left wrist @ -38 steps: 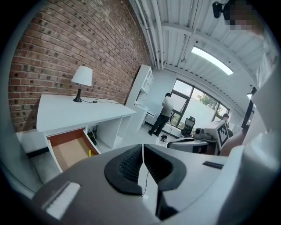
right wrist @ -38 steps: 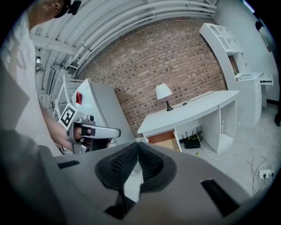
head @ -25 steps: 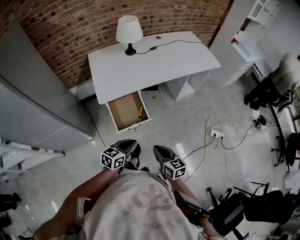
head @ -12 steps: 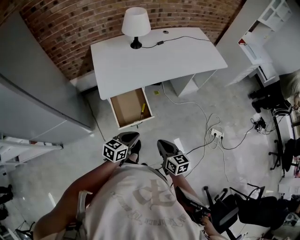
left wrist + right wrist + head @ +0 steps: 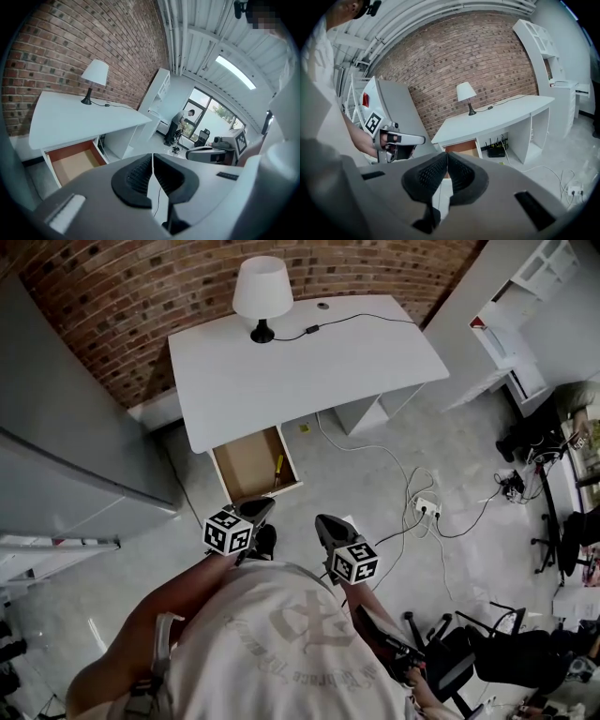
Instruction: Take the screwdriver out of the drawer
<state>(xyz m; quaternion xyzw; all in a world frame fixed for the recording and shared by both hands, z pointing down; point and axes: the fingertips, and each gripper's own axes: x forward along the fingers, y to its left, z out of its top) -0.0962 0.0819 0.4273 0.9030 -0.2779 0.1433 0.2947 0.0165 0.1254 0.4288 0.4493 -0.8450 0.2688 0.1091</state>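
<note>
**Drawer access: open from above and from the front**

The drawer stands pulled out from under the white desk. The desk edge overhangs its rear, and the front part is uncovered. Bare floor lies before it. A grey cabinet closes off the left side. Cables and a power strip lie on the floor to the right, well apart. Inside, the screwdriver lies along the right wall, and the bottom beside it is bare.

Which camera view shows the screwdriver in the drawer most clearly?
The head view: it looks down into the open drawer, where the yellow screwdriver lies by the right wall. Both gripper views show only the drawer.
</note>
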